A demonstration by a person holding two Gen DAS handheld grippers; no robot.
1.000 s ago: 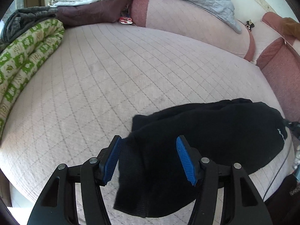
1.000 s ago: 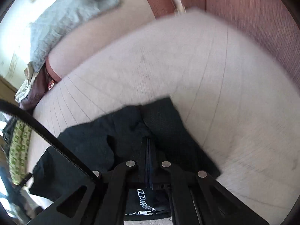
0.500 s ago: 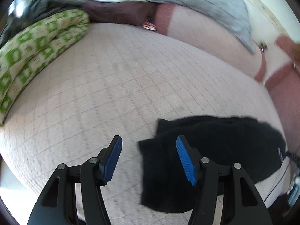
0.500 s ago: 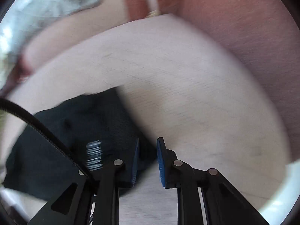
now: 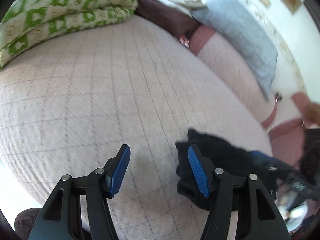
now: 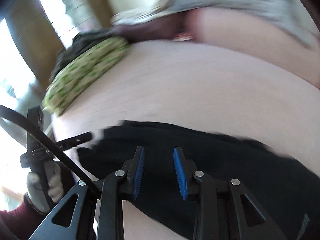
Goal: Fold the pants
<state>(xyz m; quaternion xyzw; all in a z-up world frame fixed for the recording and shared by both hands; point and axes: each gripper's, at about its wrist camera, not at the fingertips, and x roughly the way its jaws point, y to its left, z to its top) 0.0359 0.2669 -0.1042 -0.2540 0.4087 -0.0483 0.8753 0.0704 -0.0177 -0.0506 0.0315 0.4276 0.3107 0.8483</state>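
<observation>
from my left wrist, my left gripper (image 5: 159,169) hangs with its jaws apart and empty over the pale quilted bed (image 5: 104,92); the black pants (image 5: 220,160) lie bunched just beyond its right-hand finger, and a green patterned blanket (image 5: 60,14) sits at the far edge. from my right wrist, blurred, my right gripper (image 6: 159,172) is opening with nothing pinched, the pants (image 6: 230,160) spread beneath it.
</observation>
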